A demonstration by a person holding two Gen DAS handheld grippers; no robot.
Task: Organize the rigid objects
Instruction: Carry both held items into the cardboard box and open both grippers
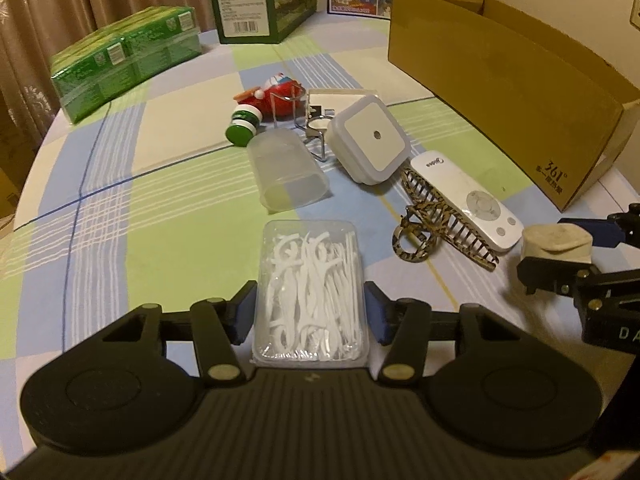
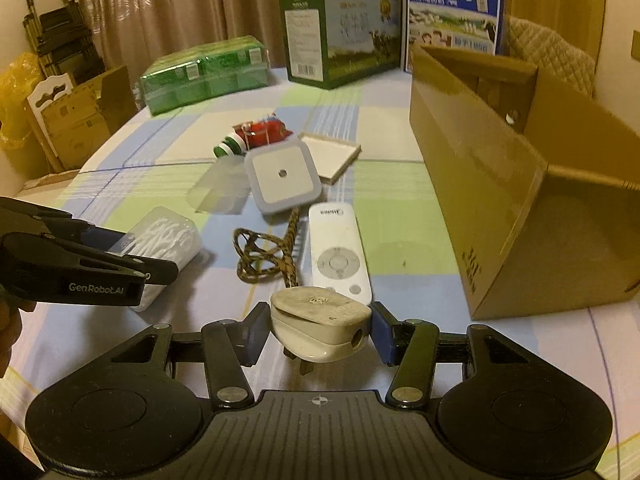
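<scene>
My left gripper is shut on a clear box of white floss picks, which also shows in the right wrist view. My right gripper is shut on a cream plug adapter, seen from the left wrist view at the right edge. On the checked tablecloth lie a white remote, a leopard-print hair claw, a square night light, a clear plastic cup on its side, a green-and-white bottle and a red toy. An open cardboard box stands at the right.
A green shrink-wrapped pack, a green milk carton and a blue milk carton stand at the table's far side. A small white tray and a wire holder lie behind the night light. Curtains hang behind.
</scene>
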